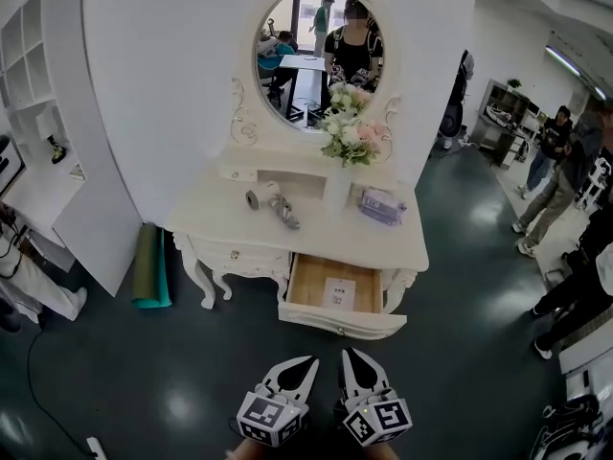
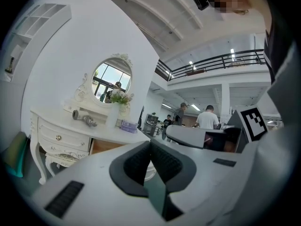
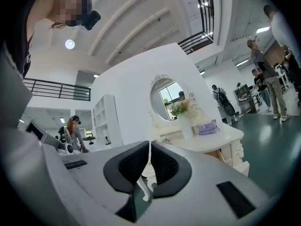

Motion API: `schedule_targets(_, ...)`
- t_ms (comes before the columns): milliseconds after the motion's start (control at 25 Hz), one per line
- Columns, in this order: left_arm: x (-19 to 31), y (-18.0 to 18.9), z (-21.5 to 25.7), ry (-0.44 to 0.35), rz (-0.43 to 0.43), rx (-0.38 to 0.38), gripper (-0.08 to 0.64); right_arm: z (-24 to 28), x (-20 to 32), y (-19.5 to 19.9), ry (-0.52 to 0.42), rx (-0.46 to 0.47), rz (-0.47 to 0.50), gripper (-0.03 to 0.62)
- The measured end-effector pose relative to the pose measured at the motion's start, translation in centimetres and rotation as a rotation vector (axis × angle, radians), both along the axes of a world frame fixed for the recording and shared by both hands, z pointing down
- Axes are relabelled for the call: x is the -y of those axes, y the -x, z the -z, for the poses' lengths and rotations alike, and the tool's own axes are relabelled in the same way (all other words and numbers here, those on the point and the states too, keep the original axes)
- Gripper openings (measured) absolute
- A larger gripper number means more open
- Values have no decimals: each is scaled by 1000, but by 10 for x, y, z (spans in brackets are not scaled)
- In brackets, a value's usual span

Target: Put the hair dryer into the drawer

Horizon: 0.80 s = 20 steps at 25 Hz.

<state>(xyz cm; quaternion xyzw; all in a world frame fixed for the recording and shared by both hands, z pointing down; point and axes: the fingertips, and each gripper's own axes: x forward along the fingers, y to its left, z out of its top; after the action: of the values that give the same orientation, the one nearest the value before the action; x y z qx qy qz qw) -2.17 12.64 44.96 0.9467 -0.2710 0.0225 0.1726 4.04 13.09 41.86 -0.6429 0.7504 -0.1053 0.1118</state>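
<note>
Open drawer (image 1: 305, 293) holds a white card (image 1: 339, 292), seemingly printed, unreadable

It was a big open hall: a dressing table (image 1: 316, 223) stood against a white partition wall (image 1: 163, 84), a mezzanine railing (image 2: 211, 62) ran overhead, and bystanders (image 1: 560, 175) stood around.

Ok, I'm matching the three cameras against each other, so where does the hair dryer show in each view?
Head view: the hair dryer lies on the table, left of centre, below the mirror.
Left gripper view: at left, on the table, below the mirror.
Right gripper view: not made out; the right gripper covers that part of the table.
Shared landmark: the oval mirror, with the flowers at its lower right.
</note>
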Motion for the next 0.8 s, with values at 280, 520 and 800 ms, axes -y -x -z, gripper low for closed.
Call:
schedule_targets(280,7,0,-6,21,-8,-15,17,-1,2,-2,11,-23,-22,37)
schedule_targets(520,10,-4,-9,41,-26,-8,17,-1,11,-10,30,-9,-42,37)
schedule_targets(800,35,-18,-1,14,-27,-17,17,5,33,-32,4,-2,-68,37)
